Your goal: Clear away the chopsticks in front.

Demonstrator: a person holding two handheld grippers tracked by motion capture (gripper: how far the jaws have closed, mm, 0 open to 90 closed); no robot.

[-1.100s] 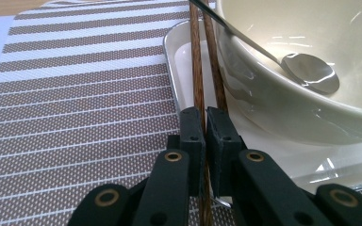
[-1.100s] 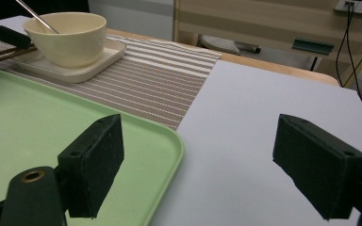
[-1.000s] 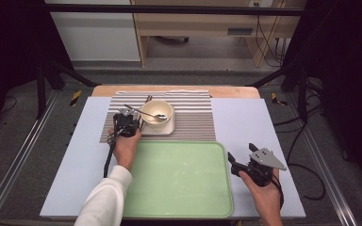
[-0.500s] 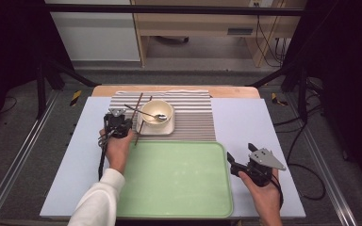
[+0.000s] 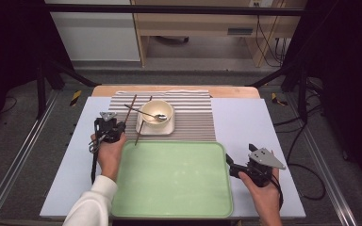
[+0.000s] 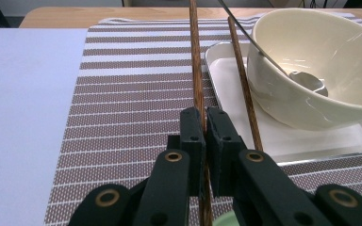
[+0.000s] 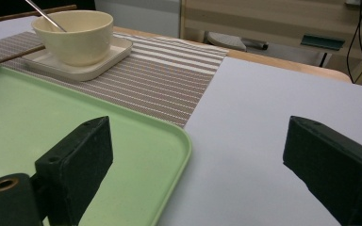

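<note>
My left gripper [image 5: 116,126] sits at the placemat's left edge, shut on a brown chopstick [image 5: 131,108] that points away toward the far side; in the left gripper view that chopstick [image 6: 198,70] runs straight out between the pressed jaws of the gripper [image 6: 205,123]. A second chopstick [image 5: 143,120] leans on the white square plate [image 5: 168,128] beside the cream bowl [image 5: 156,112], which holds a metal spoon [image 6: 306,81]. My right gripper [image 5: 231,165] hovers open at the right rim of the green tray [image 5: 172,176], jaws wide apart with nothing between them [image 7: 195,165].
The striped placemat [image 5: 193,117] lies on a pale blue table cover [image 5: 245,122]. The wooden table edge [image 5: 169,88] runs along the back. Dark stand legs and cables flank the table on the floor.
My left gripper has moved left and slightly nearer, carrying one chopstick away from the other and off the plate's side. The right gripper has stayed put.
</note>
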